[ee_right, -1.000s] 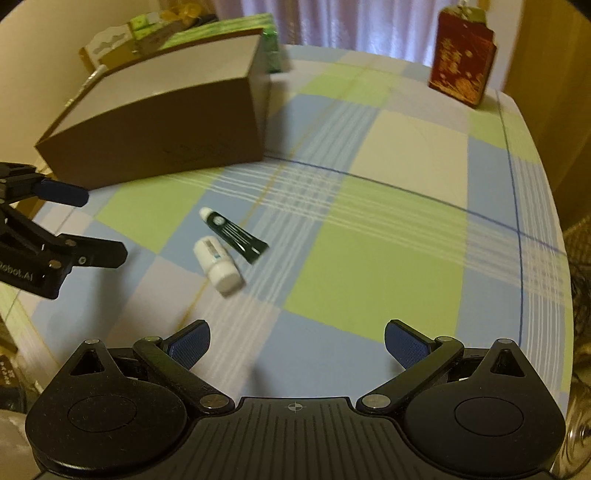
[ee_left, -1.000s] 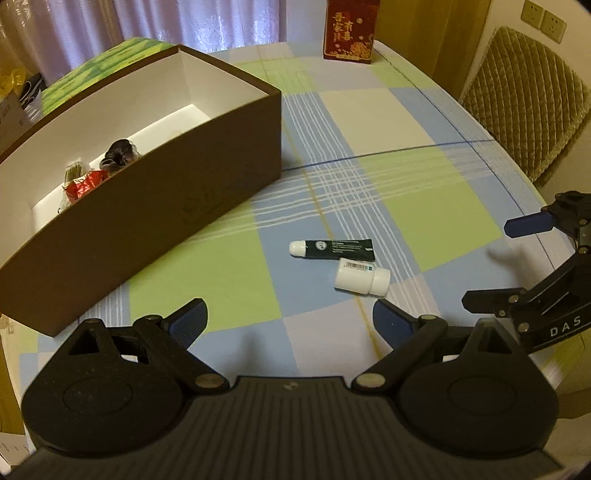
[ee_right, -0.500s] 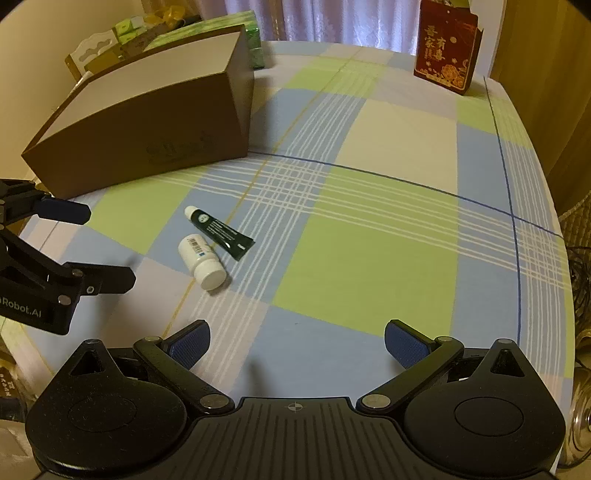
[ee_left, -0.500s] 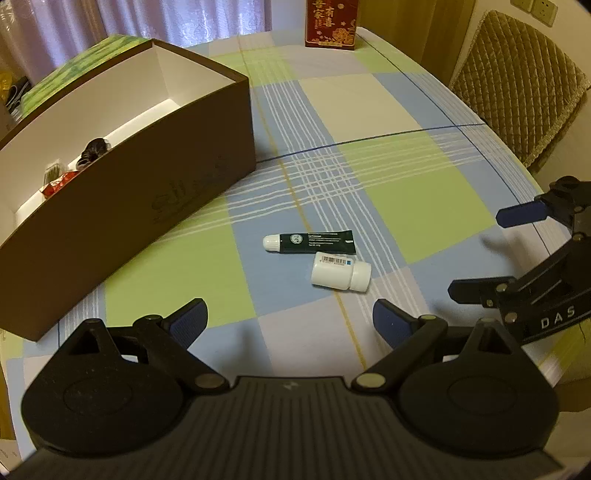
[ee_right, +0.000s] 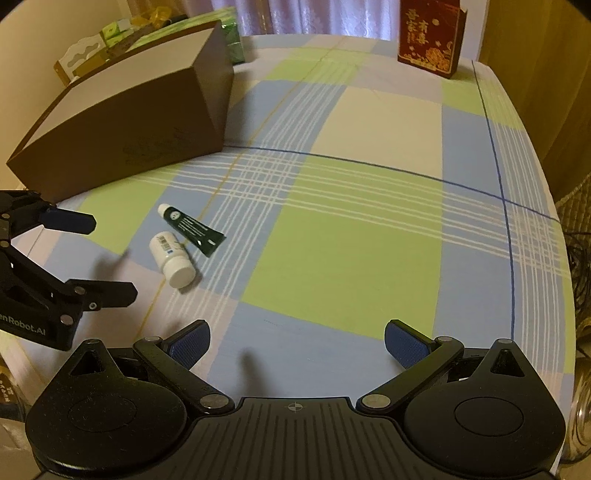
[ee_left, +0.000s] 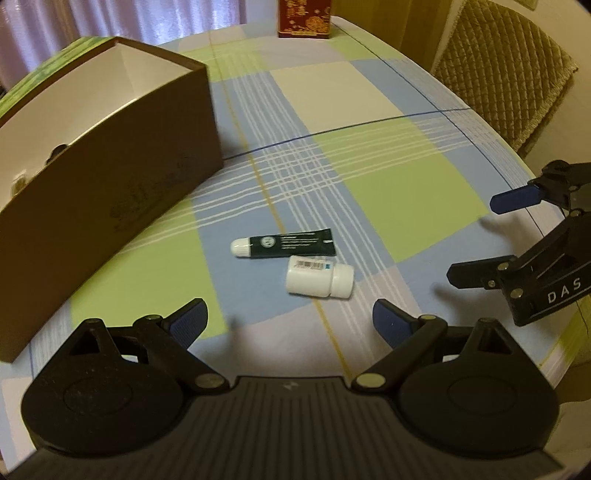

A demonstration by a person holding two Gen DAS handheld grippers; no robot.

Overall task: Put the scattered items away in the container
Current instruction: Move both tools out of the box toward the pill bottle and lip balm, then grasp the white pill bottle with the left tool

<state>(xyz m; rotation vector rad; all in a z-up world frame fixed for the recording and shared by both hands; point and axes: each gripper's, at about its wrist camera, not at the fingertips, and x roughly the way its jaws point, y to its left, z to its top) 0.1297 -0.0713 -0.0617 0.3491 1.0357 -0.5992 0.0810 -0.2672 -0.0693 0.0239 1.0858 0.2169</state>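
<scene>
A dark green tube with a white cap (ee_left: pixel 283 246) (ee_right: pixel 192 229) lies on the checked tablecloth, and a small white bottle (ee_left: pixel 320 277) (ee_right: pixel 171 259) lies on its side right beside it. The open brown box (ee_left: pixel 107 162) (ee_right: pixel 125 122) stands to the left with a few small items inside. My left gripper (ee_left: pixel 290 322) (ee_right: pixel 110 258) is open, just short of the bottle. Off to the right of both items, my right gripper (ee_right: pixel 297 341) (ee_left: pixel 480 236) is open and holds nothing.
A red gift box (ee_left: pixel 304 16) (ee_right: pixel 430 35) stands at the far table edge. A quilted chair (ee_left: pixel 506 70) sits beyond the right edge. Green packets and small boxes (ee_right: pixel 122 33) are stacked behind the brown box. The tablecloth (ee_right: pixel 351 240) is bare to the right.
My left gripper has dropped lower and drawn closer to the tube and bottle, and the box has slid leftward in its view. The right gripper has pulled back slightly. Both stay open.
</scene>
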